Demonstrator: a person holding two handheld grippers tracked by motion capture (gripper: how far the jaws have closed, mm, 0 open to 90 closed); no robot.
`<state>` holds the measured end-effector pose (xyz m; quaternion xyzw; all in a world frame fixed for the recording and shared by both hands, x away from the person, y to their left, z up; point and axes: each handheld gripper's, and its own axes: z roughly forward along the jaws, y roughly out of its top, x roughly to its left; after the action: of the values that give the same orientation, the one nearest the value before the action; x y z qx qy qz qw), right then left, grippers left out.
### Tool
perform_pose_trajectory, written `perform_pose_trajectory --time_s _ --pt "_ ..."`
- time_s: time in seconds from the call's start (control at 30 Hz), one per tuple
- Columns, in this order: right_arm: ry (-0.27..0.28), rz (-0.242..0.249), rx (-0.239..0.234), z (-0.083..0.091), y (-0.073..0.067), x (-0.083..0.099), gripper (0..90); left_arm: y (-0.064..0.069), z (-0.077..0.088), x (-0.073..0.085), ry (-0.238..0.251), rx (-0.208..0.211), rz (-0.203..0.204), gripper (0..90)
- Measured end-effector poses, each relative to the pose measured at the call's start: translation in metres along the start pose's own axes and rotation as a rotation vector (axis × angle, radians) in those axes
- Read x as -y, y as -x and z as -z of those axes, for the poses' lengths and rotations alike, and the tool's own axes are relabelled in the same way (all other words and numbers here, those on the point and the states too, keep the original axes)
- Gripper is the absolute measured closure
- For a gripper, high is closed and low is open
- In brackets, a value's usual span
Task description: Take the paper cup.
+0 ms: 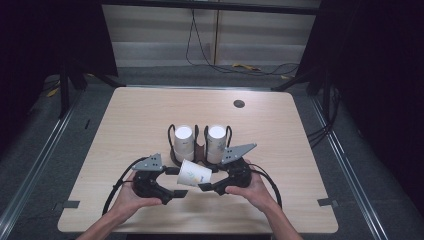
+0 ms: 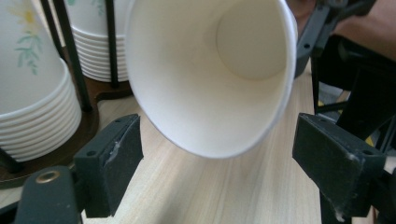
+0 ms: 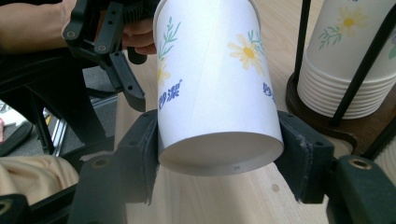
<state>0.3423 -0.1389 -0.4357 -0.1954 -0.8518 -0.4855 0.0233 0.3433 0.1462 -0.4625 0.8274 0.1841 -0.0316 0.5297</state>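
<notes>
A white paper cup (image 1: pixel 193 173) with a daisy print lies tilted on its side above the table's near middle, mouth toward the left. My right gripper (image 1: pixel 206 186) is shut on its base; in the right gripper view both pads (image 3: pixel 140 154) press the cup (image 3: pixel 215 84) near the bottom rim, between my right gripper (image 3: pixel 219 158) jaws. My left gripper (image 1: pixel 176 193) is open. In the left gripper view the cup's open mouth (image 2: pixel 210 84) faces me, and my left gripper (image 2: pixel 217 154) has its jaws standing wide on either side without touching it.
Two upside-down stacks of matching cups (image 1: pixel 184 142) (image 1: pixel 216 142) stand in a dark wooden holder (image 1: pixel 200 157) with black wire rods just behind the grippers. A round grommet hole (image 1: pixel 239 103) sits at the back right of the wooden table (image 1: pixel 280 150).
</notes>
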Motion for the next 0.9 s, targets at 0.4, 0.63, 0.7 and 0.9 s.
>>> perform_pose_trajectory --time_s 0.4,0.63,0.7,0.9 --pt "0.033 -0.016 -0.016 -0.0037 -0.0006 0.0036 37.3 -0.0004 0.0066 0.0026 0.136 0.003 0.019 18.8" --pt "0.041 -0.009 -0.026 -0.0038 -0.0014 0.0029 37.3 -0.0003 0.0079 0.0028 0.17 0.001 0.039 20.4" --pt "0.036 -0.003 -0.027 -0.0045 -0.002 0.0028 37.3 -0.0001 0.0079 0.0029 0.173 -0.003 0.035 20.5" --pt "0.023 0.014 -0.036 -0.0077 -0.004 0.0021 37.4 0.0024 0.0065 0.0021 0.167 -0.006 0.004 19.8"
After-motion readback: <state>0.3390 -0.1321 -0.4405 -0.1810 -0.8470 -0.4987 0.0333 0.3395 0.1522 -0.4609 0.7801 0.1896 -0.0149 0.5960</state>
